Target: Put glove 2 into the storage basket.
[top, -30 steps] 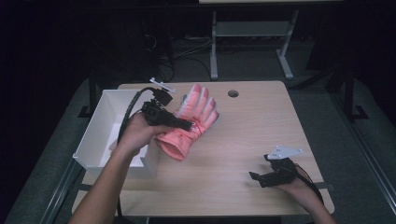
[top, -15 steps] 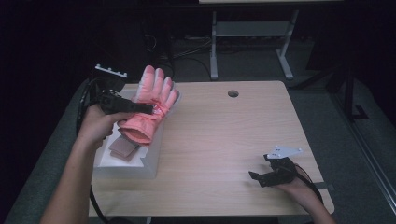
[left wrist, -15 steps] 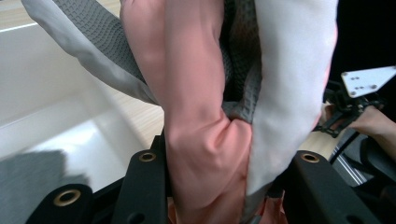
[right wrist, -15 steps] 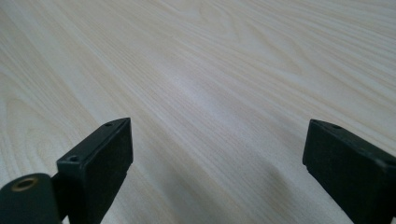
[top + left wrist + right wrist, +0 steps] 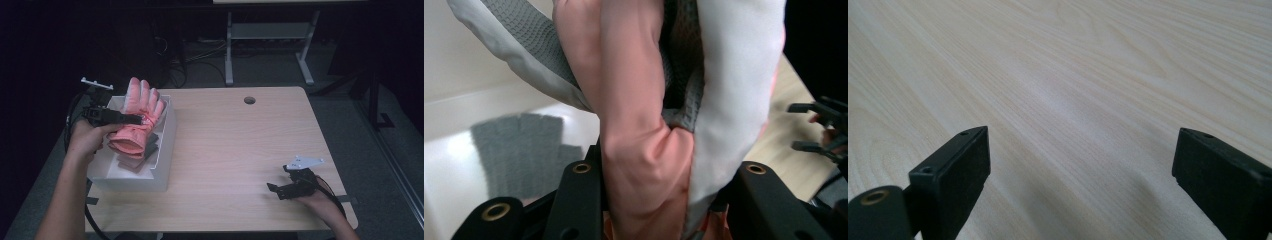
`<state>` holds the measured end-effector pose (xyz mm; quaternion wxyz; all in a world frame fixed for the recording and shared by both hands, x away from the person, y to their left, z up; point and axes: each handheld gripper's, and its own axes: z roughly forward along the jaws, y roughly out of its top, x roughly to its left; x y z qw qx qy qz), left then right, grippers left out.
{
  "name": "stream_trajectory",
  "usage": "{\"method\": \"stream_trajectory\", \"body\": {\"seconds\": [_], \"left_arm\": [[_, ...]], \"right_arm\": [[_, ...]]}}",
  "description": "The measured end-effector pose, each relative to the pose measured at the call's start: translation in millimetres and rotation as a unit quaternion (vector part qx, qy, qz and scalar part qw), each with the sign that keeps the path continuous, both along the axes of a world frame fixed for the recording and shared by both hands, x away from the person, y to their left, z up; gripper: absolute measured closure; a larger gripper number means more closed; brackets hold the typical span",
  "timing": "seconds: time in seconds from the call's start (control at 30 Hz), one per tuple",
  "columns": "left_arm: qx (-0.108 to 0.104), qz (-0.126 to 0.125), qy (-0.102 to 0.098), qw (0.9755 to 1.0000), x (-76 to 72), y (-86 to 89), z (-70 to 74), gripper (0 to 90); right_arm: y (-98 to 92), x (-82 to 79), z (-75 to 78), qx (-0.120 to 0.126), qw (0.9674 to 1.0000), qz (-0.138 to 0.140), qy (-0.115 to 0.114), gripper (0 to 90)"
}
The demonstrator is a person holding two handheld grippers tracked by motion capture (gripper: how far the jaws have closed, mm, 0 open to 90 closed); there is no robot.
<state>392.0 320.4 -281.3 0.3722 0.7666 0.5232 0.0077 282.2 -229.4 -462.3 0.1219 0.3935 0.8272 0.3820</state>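
Observation:
A pink padded glove with a grey-white palm hangs, fingers up, over the open white box at the table's left side. My left gripper is shut on it across the middle. In the left gripper view the glove bulges between the black jaws of the left gripper, pinched into folds. A dark grey glove lies flat on the box floor below. My right gripper rests on the table near the front right edge, open and empty; the right gripper has only bare wood before it.
The light wooden table has a round cable hole near its far edge. A grey metal stand and cables sit on the dark floor behind. The left gripper's cable loops down beside the box.
The left hand has carried the pink glove leftwards from the table's middle to above the white box. The right gripper has stayed where it was.

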Motion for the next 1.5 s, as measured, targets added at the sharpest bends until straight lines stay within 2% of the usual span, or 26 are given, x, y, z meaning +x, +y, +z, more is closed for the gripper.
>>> {"method": "stream_trajectory", "body": {"seconds": [0.1, 0.17, 0.2, 0.3, 0.33, 0.37, 0.43, 0.53, 0.6, 0.7, 0.73, 0.83, 0.87, 0.97, 1.17, 1.2, 1.23, 1.3, 1.33, 1.37, 1.4, 1.5], "left_arm": [[0.008, 0.010, 0.011, 0.9999, 4.0, 3.0, -10.8, 61.6], [0.013, 0.015, 0.023, 0.9995, 7.7, 3.6, -23.7, 61.6], [0.013, 0.015, 0.023, 0.9995, 7.7, 3.6, -23.7, 61.6], [0.019, 0.018, 0.042, 0.9988, 13.0, 2.1, -43.2, 61.6], [0.019, 0.018, 0.042, 0.9988, 13.0, 2.1, -43.2, 61.6], [0.023, 0.023, 0.049, 0.9983, 15.5, 1.5, -52.2, 61.6], [0.025, 0.025, 0.054, 0.9979, 16.6, 1.2, -56.4, 61.6], [0.031, 0.026, 0.066, 0.9970, 21.0, -0.2, -71.5, 61.5], [0.032, 0.026, 0.068, 0.9969, 21.9, -1.0, -75.1, 61.5], [0.035, 0.022, 0.081, 0.9958, 25.5, -6.2, -90.0, 61.4], [0.035, 0.022, 0.081, 0.9958, 25.5, -6.2, -90.0, 61.3], [0.046, 0.021, 0.097, 0.9940, 29.7, -10.6, -105.6, 60.6], [0.046, 0.021, 0.097, 0.9940, 29.7, -10.6, -105.6, 60.4], [0.038, 0.023, 0.108, 0.9932, 31.9, -12.1, -117.6, 59.8], [0.039, 0.015, 0.105, 0.9935, 32.6, -14.3, -122.9, 50.8], [0.039, 0.014, 0.104, 0.9937, 32.9, -14.0, -123.0, 46.9], [0.035, 0.008, 0.104, 0.9940, 33.0, -12.8, -122.8, 39.5], [0.034, 0.005, 0.101, 0.9943, 32.8, -12.3, -122.6, 36.3], [0.038, 0.006, 0.099, 0.9943, 32.3, -12.4, -122.1, 28.5], [0.038, 0.006, 0.099, 0.9943, 32.3, -12.4, -122.1, 25.8], [0.049, 0.004, 0.098, 0.9940, 31.8, -13.2, -120.9, 23.9], [0.051, 0.004, 0.093, 0.9943, 31.0, -12.3, -117.2, 19.0]], "right_arm": [[-0.7, 0.6, -0.4, -0.001, 1.0000, 0.003, -0.003, 8.1], [-1.0, 0.6, -0.5, 0.000, 1.0000, 0.002, -0.003, 8.1], [-1.0, 0.6, -0.5, 0.000, 1.0000, 0.002, -0.003, 8.1], [-1.0, 0.4, 0.0, 0.001, 1.0000, 0.001, -0.003, 8.1], [-1.0, 0.4, 0.0, 0.001, 1.0000, 0.001, -0.003, 8.1], [-1.1, 0.4, -0.1, 0.000, 1.0000, 0.001, -0.003, 8.1], [-1.3, 0.7, -0.4, 0.000, 1.0000, 0.001, -0.003, 8.1], [-1.3, 0.7, -0.7, 0.000, 1.0000, -0.001, -0.001, 8.1], [-1.8, 0.8, -0.7, -0.001, 1.0000, 0.001, -0.001, 8.1], [-1.4, 0.7, -0.4, 0.000, 1.0000, 0.001, -0.003, 8.1], [-1.4, 0.7, -0.4, 0.000, 1.0000, 0.001, -0.003, 8.1], [-1.2, 0.7, -0.5, -0.001, 1.0000, 0.001, -0.004, 8.1], [-1.2, 0.7, -0.5, -0.001, 1.0000, 0.001, -0.004, 8.1], [-2.4, 0.5, -0.1, -0.002, 1.0000, 0.001, -0.004, 8.1], [-1.5, 0.8, -0.5, -0.001, 1.0000, 0.000, -0.003, 8.1], [-1.5, 0.8, -0.4, -0.001, 1.0000, 0.001, -0.003, 8.1], [-1.6, 0.9, -0.3, 0.000, 1.0000, 0.001, -0.004, 8.1], [-1.7, 0.8, -0.2, 0.000, 1.0000, 0.000, -0.004, 8.1], [-1.5, 0.8, -0.4, -0.001, 1.0000, 0.000, -0.003, 8.1], [-1.5, 0.8, -0.4, -0.001, 1.0000, 0.000, -0.003, 8.1], [-1.4, 0.8, -0.5, -0.001, 1.0000, 0.001, -0.004, 8.1], [-1.4, 0.9, -0.4, 0.000, 1.0000, 0.001, -0.004, 8.1]]}}
